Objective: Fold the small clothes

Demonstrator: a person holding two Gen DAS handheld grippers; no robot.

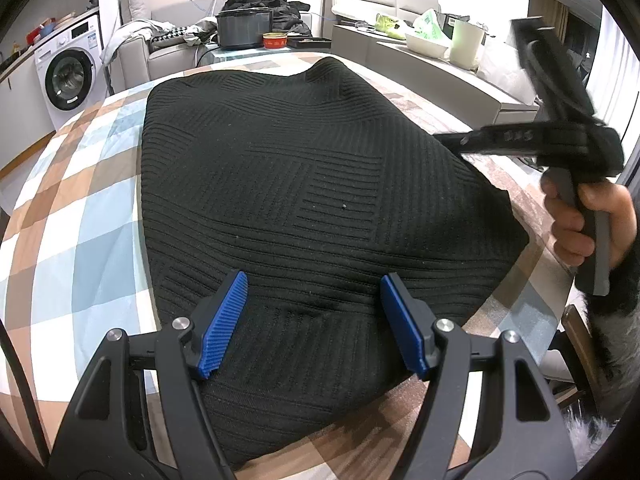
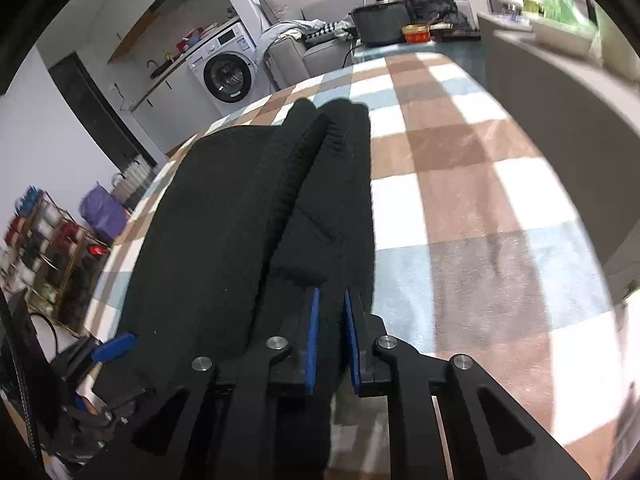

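A black ribbed knit garment (image 1: pixel 304 184) lies spread on the checkered tablecloth (image 1: pixel 80 240). My left gripper (image 1: pixel 314 288) is open, its blue pads wide apart just above the garment's near edge, holding nothing. My right gripper (image 2: pixel 331 300) is shut on the right edge of the black garment (image 2: pixel 224 232), lifting a fold of it off the table. In the left wrist view the right gripper (image 1: pixel 444 138) shows at the right edge of the garment, held in a hand. The left gripper's blue pad (image 2: pixel 114 346) shows at the lower left of the right wrist view.
The checkered table (image 2: pixel 460 200) extends right of the garment. At its far end stand a black box (image 1: pixel 245 28), a red tin (image 1: pixel 275 40) and a black tray (image 1: pixel 309 42). A sofa with dark clothes and a washing machine (image 1: pixel 68 76) lie beyond.
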